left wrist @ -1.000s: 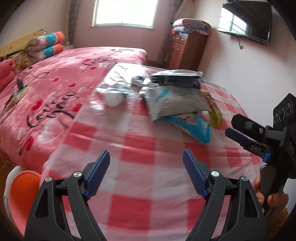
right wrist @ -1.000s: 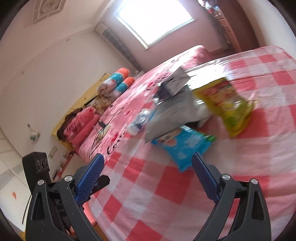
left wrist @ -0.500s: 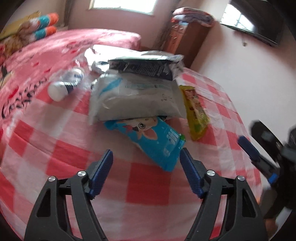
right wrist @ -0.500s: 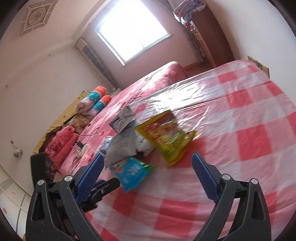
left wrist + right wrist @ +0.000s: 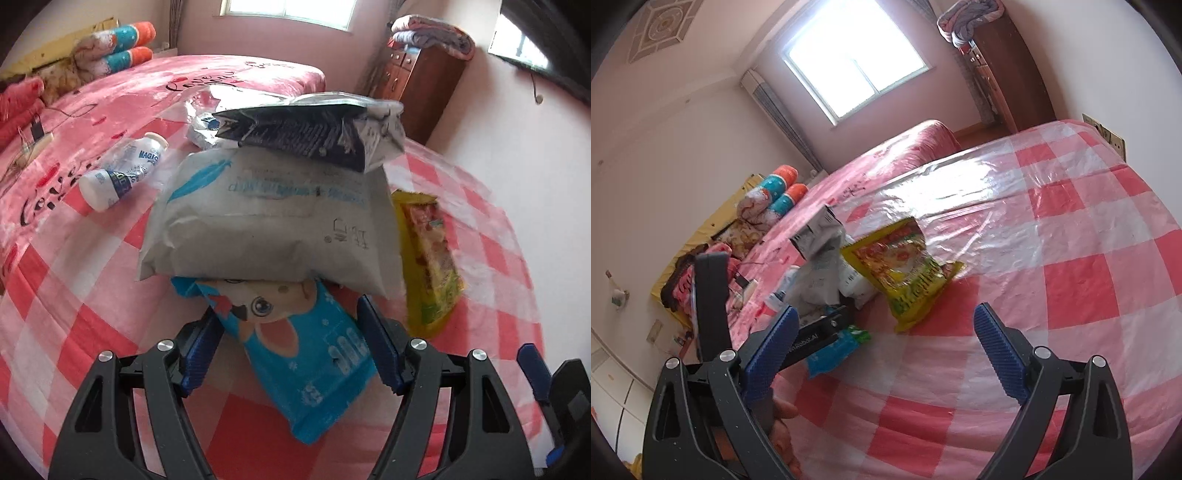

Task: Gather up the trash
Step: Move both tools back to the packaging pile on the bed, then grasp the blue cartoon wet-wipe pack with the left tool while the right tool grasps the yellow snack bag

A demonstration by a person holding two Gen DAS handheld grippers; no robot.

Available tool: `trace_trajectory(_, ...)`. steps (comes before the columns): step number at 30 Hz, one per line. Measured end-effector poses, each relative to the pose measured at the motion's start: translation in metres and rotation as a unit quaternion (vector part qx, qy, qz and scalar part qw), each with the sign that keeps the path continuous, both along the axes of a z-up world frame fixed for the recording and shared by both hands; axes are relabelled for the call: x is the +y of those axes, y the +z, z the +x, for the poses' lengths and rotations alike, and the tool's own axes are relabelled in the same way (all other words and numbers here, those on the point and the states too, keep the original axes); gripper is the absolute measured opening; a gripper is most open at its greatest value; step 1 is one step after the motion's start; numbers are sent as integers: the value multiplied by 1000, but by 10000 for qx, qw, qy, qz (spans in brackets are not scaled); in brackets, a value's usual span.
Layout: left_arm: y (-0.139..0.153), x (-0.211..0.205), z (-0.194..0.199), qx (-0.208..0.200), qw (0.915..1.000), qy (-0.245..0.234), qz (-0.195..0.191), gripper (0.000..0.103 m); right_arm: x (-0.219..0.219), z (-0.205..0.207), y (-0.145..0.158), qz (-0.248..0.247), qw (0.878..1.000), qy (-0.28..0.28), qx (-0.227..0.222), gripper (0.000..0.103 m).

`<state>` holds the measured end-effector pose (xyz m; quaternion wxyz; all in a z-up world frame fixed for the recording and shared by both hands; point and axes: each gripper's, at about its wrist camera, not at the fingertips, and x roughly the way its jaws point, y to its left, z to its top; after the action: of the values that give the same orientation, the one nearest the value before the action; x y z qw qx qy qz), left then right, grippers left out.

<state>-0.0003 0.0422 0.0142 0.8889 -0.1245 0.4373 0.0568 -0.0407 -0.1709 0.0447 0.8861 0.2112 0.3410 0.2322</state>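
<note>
Advanced since the earlier frame, the left gripper (image 5: 291, 347) is now placed astride the blue snack packet (image 5: 306, 354), jaws open, pads apparently not yet pressing; right gripper (image 5: 886, 350) is held open, empty.

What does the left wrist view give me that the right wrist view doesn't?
Left wrist only: the left gripper straddling the blue snack bag, which is pinned under the grey pouch; I can't confirm the pads are pressing yet. Also the whole white bottle.

Right wrist only: the right gripper open over bare checkered tablecloth, holding nothing, and the yellow snack packet's full face.

Both: the trash pile, blue bag, yellow packet, pink bed.
</note>
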Motion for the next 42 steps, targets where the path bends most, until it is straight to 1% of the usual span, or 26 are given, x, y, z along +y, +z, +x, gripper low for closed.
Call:
trace_trajectory(2,0,-2,-1,-19,9999,-32,103,70,0,3,-4,-7,10000,18,93,94)
trace_trajectory(4,0,-1,-3,-54,9999,-71,120,68,1,7,-7,-53,9998,38,189,94)
trace_trajectory(9,1,3,-9,-93,9997,-231,11,57,9,19,-19,-265,9985,101,478,94)
trace_trajectory(11,2,7,-11,-80,9995,-307,-74,55,12,24,-22,-350,9980,116,522,94)
trace_trajectory(14,2,13,-14,-58,9988,-438,-201,54,21,32,-23,-559,9971,151,489,94)
trace_trajectory(17,2,17,-18,-50,9980,-559,-291,53,32,43,-25,-906,9945,173,487,94)
trace_trajectory(20,2,22,-24,-41,9967,-707,-389,52,42,56,-27,-1081,9923,195,578,94)
trace_trajectory(24,1,29,-30,-47,9945,-884,-560,52,55,71,-27,-1334,9892,253,559,94)
trace_trajectory(29,0,32,-36,-55,9924,-1077,-593,52,70,89,-26,-1776,9829,216,424,94)
trace_trajectory(34,-1,31,-41,-148,9906,-1239,-562,52,70,97,-29,-1749,9831,263,468,96)
trace_trajectory(37,-1,30,-44,-202,9900,-1291,-535,52,74,96,-29,-1805,9820,338,438,92)
trace_trajectory(40,-1,31,-47,-254,9898,-1284,-569,52,72,95,-28,-1791,9824,307,426,82)
trace_trajectory(41,-1,31,-48,-259,9897,-1277,-585,52,72,94,-28,-1765,9829,330,418,74)
trace_trajectory(42,-2,30,-49,-259,9896,-1276,-605,52,72,93,-27,-1774,9827,334,409,71)
